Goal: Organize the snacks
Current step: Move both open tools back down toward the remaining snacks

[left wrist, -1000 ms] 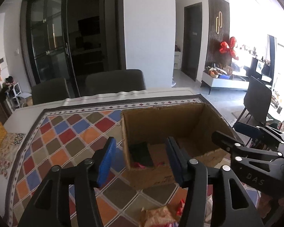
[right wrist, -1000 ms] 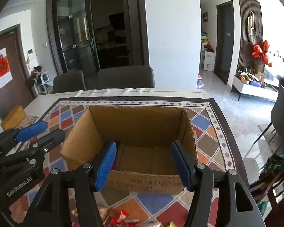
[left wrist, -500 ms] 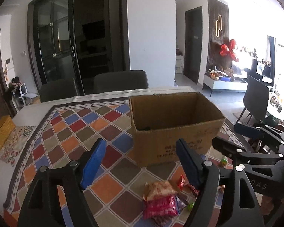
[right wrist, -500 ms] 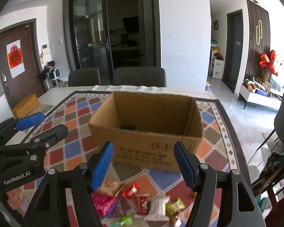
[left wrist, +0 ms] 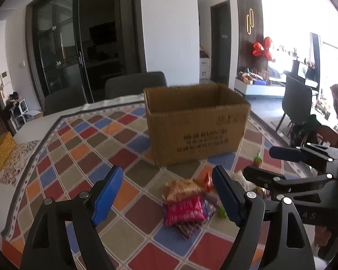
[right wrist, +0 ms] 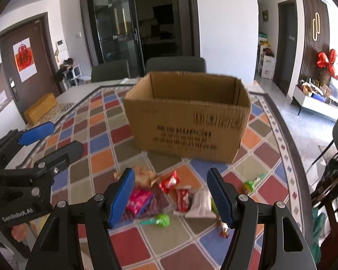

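Now both grippers have drawn back from over the cardboard box, and the left gripper has just been widening its jaws; the right gripper also stands wide, both empty. The snack pile lies on the table just before the box's long printed side, toward the near edge. The box stands upright, mouth up, its long axis running across the table.

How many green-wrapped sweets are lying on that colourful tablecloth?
2 clearly: one green sweet lies at the near edge of the snack pile, another lies apart to its right, nearer the cardboard box. More may hide under the pile or behind the gripper fingers.
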The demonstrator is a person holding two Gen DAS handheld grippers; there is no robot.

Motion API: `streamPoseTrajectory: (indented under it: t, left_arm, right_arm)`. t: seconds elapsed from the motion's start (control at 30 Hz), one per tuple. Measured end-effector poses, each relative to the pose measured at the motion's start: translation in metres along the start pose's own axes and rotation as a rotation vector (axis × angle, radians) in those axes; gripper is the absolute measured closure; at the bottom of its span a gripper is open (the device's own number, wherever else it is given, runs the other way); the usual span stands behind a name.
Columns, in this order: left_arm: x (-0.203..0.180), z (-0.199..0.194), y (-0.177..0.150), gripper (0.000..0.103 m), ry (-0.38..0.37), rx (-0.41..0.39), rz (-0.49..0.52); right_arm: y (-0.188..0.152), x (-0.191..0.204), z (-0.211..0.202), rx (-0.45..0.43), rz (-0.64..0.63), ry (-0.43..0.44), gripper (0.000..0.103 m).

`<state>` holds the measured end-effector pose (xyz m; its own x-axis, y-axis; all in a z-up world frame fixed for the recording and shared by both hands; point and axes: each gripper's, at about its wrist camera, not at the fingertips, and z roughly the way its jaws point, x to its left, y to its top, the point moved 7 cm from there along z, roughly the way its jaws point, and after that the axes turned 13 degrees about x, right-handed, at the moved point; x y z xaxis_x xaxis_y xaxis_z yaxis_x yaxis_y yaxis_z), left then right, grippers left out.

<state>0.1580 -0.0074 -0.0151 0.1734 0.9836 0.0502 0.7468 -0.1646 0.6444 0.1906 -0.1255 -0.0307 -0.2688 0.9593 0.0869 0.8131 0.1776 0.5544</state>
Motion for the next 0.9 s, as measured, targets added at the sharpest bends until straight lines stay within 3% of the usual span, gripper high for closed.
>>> streamPoseTrajectory:
  t: [0.53,0.9]
  left_arm:
    - [-0.007,0.034,-0.059,0.022,-0.053,0.111,0.038]
    - [-0.006,0.073,-0.075,0.022,-0.076,0.164,0.123]
  right_arm:
    - [-0.063,0.015,0.044,0.190,-0.013,0.021,0.036]
    - [-0.078,0.012,0.082,0.276,-0.002,0.010,0.036]
